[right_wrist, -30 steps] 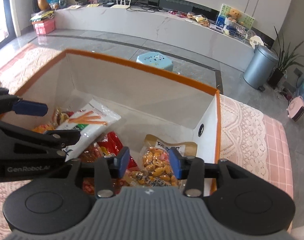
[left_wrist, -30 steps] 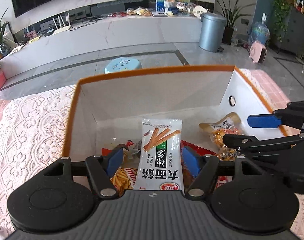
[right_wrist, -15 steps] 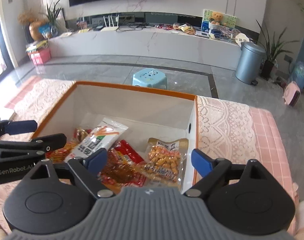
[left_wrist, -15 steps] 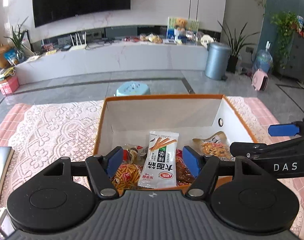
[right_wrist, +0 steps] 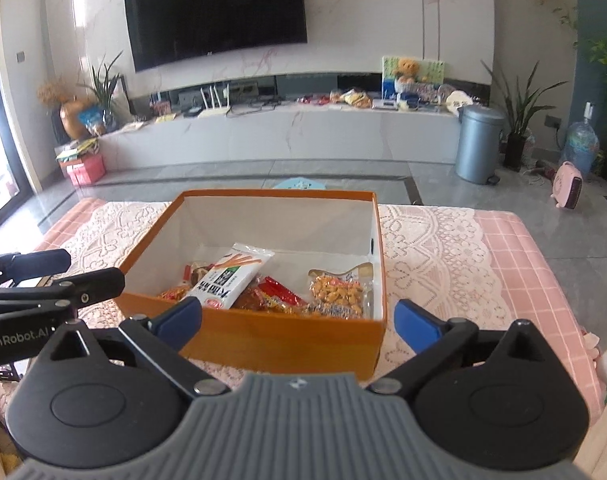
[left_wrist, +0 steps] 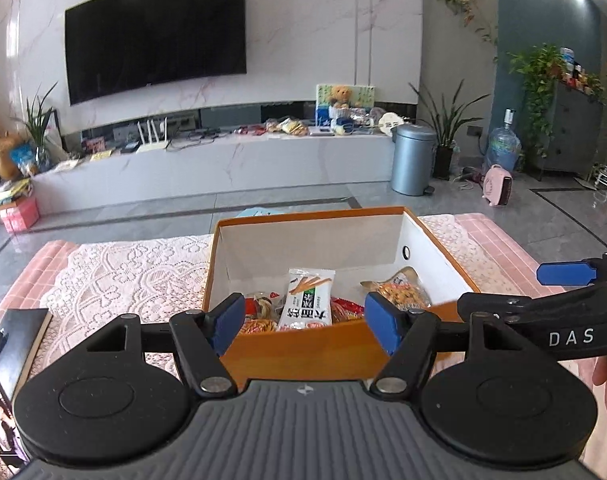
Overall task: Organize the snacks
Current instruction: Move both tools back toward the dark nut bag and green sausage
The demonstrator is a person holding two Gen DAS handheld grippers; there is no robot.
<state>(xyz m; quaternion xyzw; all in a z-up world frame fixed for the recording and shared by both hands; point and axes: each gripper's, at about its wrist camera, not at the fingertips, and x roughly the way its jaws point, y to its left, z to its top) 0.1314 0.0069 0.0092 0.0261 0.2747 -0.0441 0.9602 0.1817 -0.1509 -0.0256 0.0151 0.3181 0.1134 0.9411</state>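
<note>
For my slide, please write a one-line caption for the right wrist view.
Open right gripper before an orange box of snack packets on a lace tablecloth.

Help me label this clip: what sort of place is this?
Most likely a home living room: a wall-mounted television, a long marble media console beneath it, and potted plants by a pedal bin.

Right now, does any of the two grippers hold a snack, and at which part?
Nothing is held. The left gripper and right gripper both have open, empty jaws; the snacks lie in the orange box.
</note>
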